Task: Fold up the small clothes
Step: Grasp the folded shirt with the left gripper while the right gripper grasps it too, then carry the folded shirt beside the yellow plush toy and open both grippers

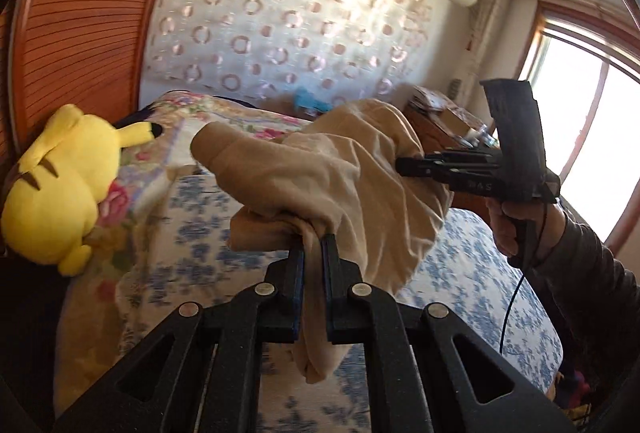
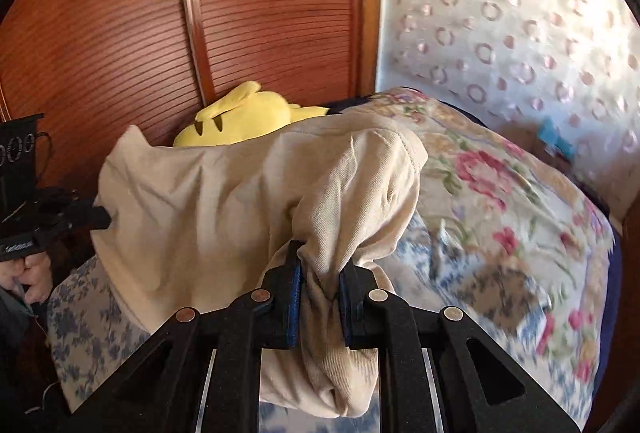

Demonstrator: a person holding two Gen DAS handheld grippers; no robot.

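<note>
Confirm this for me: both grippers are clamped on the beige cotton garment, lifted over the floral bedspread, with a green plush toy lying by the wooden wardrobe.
One detail is wrong: the plush toy is yellow, not green, as the left wrist view shows. The rest stands: the left gripper and right gripper both pinch the beige cotton garment, lifted over the floral bedspread, and the toy lies by the wooden wardrobe.

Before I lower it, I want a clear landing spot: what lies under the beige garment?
Under the beige garment, held up by both grippers, blue-flowered bedsheet shows. The bed right beneath its middle is covered from view.
</note>
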